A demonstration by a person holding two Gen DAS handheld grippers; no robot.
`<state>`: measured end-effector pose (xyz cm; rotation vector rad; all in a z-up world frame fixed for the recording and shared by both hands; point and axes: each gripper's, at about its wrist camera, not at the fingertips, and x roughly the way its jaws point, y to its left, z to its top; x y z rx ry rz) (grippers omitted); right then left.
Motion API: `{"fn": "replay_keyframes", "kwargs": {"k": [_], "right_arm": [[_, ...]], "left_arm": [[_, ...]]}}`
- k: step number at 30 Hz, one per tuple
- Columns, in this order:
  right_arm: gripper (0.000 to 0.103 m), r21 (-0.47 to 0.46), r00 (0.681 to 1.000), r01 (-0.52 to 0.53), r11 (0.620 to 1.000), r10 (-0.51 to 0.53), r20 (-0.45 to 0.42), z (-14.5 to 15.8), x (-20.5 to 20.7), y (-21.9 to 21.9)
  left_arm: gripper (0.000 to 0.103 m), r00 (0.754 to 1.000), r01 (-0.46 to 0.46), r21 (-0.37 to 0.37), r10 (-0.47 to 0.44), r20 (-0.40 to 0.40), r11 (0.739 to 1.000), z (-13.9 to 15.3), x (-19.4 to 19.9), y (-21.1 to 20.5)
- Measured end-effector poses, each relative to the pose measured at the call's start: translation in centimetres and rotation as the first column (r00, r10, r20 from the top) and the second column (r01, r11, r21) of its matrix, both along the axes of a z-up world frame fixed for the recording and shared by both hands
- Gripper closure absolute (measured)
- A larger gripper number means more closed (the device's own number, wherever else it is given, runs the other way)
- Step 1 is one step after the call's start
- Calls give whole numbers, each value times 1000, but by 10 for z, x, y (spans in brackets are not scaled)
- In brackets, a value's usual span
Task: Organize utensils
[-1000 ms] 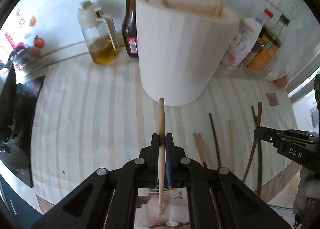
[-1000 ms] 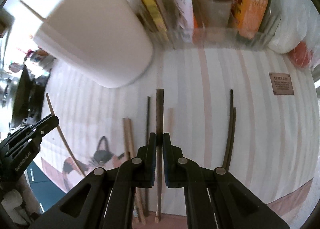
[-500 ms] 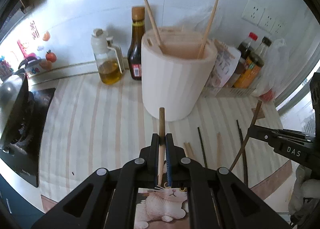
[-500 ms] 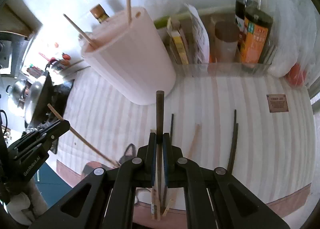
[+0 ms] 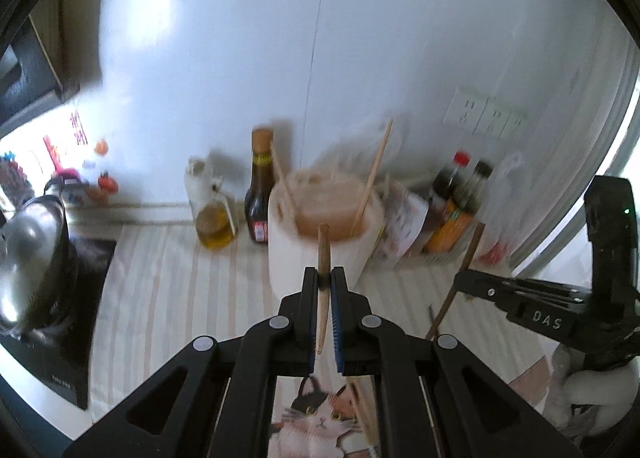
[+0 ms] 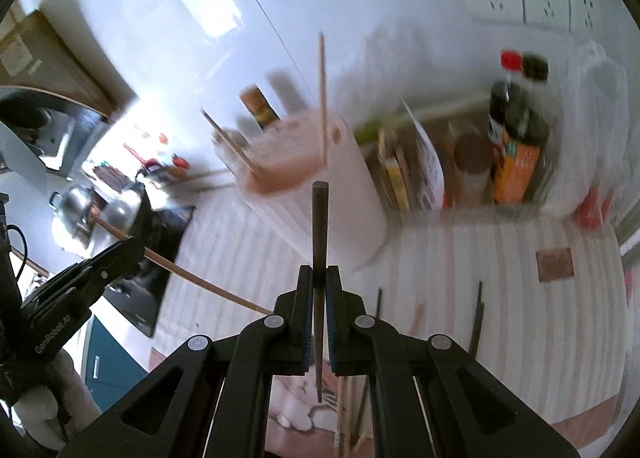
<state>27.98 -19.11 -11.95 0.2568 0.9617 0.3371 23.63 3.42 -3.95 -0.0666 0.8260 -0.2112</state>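
Note:
A white cylindrical utensil holder stands on the striped mat with two light chopsticks leaning in it; it also shows in the right wrist view. My left gripper is shut on a light wooden chopstick, held upright above the mat in front of the holder. My right gripper is shut on a dark brown chopstick, also raised before the holder. Several loose chopsticks lie on the mat. The right gripper shows at the right of the left wrist view.
An oil jug and a dark sauce bottle stand left of the holder. More bottles and a clear rack with packets stand to the right. A stove with a steel pot is at the far left.
Both grippers have risen and tilted up with their chopsticks; the holder now appears smaller and lower, and more of the wall is in view.

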Motion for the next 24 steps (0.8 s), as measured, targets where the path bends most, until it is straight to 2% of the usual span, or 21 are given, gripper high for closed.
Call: {"fn": "replay_keyframes", "kwargs": {"k": [7,13,19,24], "right_arm": [[97,15,988,6,1000,-8,152,67,13,-1],[97,2,959,50,999,-49,281,112,34,-2],[97,-11,931,89,996,-79,356,128,58,8],[97,-26,920,112,993,-94,382,121,80,20]], "left_arm": [[99,995,7,-7,-6,99,1000,46,15,-1],[99,988,-7,14,5,154,1000,70,37,-1],[99,984,-20,58,9,179,998,76,65,-4],[99,984,-24,79,10,178,997,69,88,-9]]}}
